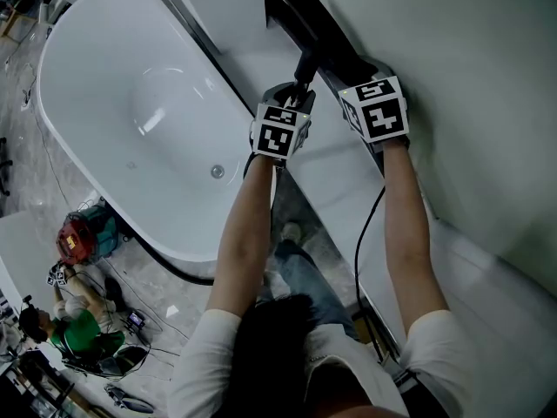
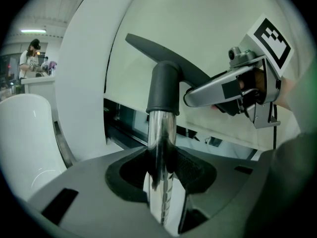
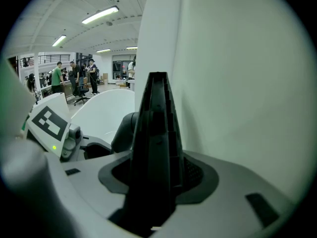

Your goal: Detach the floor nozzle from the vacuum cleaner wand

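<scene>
The black floor nozzle (image 1: 326, 37) lies slanted against the white wall, and its dark grey neck (image 1: 304, 66) joins the chrome wand. In the left gripper view the wand (image 2: 161, 148) runs up between the jaws into the neck socket (image 2: 166, 86). My left gripper (image 1: 298, 91) is shut on the wand just below that socket. My right gripper (image 1: 355, 70) is shut on the nozzle body, which fills its jaws as a black ribbed wedge (image 3: 156, 143). The two grippers sit close together, the right gripper (image 2: 233, 88) just right of the neck.
A white bathtub (image 1: 87, 77) fills the left of the head view. A red vacuum canister (image 1: 83, 233), a black hose (image 1: 174, 268) and cables lie on the floor below it, with a seated person (image 1: 78, 329) nearby. The white wall (image 1: 487, 103) stands close on the right.
</scene>
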Tool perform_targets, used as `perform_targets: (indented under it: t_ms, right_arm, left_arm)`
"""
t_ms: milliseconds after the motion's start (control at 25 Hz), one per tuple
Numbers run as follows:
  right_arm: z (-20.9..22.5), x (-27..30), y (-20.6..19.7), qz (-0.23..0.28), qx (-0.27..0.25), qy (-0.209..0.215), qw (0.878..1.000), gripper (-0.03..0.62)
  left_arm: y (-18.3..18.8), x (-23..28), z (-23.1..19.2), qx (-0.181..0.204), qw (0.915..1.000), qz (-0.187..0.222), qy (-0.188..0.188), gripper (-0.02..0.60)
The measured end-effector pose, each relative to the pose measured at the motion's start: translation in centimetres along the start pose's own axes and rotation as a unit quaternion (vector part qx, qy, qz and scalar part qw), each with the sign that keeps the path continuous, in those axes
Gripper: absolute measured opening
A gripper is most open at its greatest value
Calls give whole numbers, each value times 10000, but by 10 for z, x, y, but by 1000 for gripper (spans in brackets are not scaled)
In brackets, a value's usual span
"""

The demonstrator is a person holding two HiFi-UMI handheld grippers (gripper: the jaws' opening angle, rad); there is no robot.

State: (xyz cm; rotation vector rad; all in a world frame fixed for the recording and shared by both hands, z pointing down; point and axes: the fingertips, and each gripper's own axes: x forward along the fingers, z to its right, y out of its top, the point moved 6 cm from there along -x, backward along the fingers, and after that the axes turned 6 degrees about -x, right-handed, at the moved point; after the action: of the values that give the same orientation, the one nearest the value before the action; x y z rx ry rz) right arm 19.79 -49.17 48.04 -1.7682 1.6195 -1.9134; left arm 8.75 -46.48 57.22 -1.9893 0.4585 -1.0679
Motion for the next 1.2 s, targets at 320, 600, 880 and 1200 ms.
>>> perform_targets:
  t_ms: [320, 600, 880, 1200]
  right_arm:
    - [4, -1, -2, -69, 205, 244, 9995, 221]
    - [7, -6, 4, -256, 10, 381, 9989, 221]
    - [2, -10, 15, -233, -633, 108, 9977, 221]
    - [51, -64, 63, 888, 204, -193, 9957, 221]
  left_arm:
    - [1, -2, 3, 55, 10000, 45, -68, 147]
    - [1, -5, 9, 63, 9998, 75, -171, 147]
    - [3, -5, 9, -1, 9998, 93, -184, 147]
    - [-2, -11, 1, -140, 9997, 144, -121, 147]
